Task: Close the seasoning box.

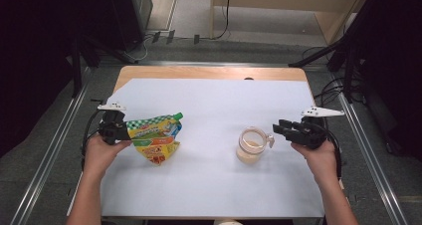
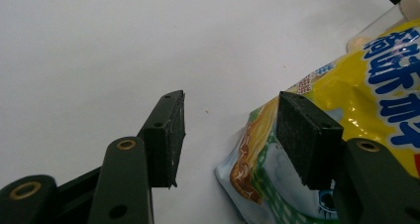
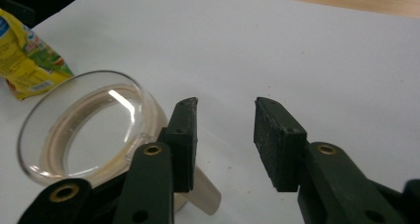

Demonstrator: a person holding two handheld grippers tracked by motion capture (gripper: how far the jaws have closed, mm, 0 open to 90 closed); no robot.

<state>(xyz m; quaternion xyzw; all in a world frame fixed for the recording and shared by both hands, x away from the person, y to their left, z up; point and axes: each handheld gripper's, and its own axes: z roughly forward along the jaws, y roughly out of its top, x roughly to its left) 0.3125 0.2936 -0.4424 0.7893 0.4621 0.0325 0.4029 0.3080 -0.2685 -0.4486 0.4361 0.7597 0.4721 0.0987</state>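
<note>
The glass cup stands on the tabletop, its handle pointing at the right gripper, whose spread fingers hold nothing. The left gripper, fingers spread, straddles the snack pouch edge.

Yellow-green spouted pouch lying flat, clear handled cup upright, well apart

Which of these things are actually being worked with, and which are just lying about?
In use: yellow-and-green printed plastic pouch, clear glass cup with a handle, left gripper, right gripper.
Lying about: white sheet, wooden table, black cables on the floor.
</note>
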